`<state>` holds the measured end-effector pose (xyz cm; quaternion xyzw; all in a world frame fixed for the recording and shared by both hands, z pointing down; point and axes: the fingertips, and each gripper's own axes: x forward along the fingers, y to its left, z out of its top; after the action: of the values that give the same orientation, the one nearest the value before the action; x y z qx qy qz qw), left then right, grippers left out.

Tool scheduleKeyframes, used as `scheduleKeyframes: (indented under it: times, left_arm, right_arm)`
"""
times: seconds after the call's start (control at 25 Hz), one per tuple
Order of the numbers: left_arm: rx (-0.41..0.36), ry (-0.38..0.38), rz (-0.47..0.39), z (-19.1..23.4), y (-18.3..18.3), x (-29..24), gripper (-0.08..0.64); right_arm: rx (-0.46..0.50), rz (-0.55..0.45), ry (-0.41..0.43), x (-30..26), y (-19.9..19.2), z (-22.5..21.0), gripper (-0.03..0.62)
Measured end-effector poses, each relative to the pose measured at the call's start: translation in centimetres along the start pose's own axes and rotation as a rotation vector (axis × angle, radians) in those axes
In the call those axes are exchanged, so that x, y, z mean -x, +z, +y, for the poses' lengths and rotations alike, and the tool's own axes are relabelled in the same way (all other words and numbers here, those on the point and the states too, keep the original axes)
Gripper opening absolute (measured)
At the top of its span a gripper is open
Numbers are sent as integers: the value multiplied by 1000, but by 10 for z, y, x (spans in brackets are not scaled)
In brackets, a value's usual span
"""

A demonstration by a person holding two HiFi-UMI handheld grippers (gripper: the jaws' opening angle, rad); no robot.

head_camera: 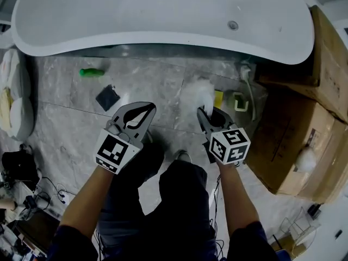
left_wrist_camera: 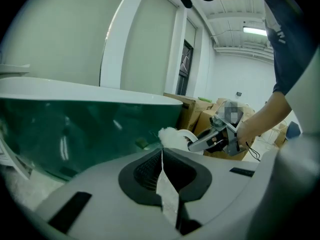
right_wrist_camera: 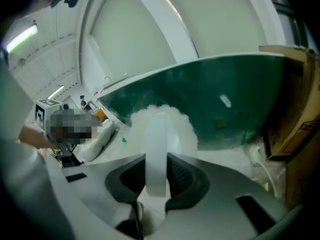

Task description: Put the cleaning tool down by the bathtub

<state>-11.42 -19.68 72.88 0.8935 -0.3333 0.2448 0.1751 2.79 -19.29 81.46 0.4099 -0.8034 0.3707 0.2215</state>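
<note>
The cleaning tool, a white fluffy duster head (head_camera: 196,93) on a flat white handle (right_wrist_camera: 156,144), hangs just above the marble floor in front of the white bathtub (head_camera: 163,37). My right gripper (head_camera: 205,113) is shut on that handle, and the fluffy head (right_wrist_camera: 167,124) sticks out past the jaws toward the tub's dark side (right_wrist_camera: 220,99). My left gripper (head_camera: 145,109) hovers to the left, shut, holding nothing. In the left gripper view its jaws (left_wrist_camera: 161,153) meet in a thin line. Beyond them are the duster (left_wrist_camera: 170,135) and the right gripper (left_wrist_camera: 215,140).
On the floor by the tub lie a green bottle (head_camera: 92,72), a dark cloth (head_camera: 107,97) and a yellow sponge (head_camera: 218,98). Cardboard boxes (head_camera: 304,118) stand to the right, and a white bag (head_camera: 16,102) lies at the left. My legs are below the grippers.
</note>
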Motion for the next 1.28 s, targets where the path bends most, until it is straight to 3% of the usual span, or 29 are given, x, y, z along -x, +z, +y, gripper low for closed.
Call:
scheduleKeyframes:
  times: [0.72,1.28]
  left_arm:
    - [-2,-22,24,8,-132,-129,32]
    - [6,-21,55,17,-184,-177,32]
  right_arm:
    - [-38,97,-68,-148,-144,-120,87]
    - [-13,235,-162,-211,-217,-179,89]
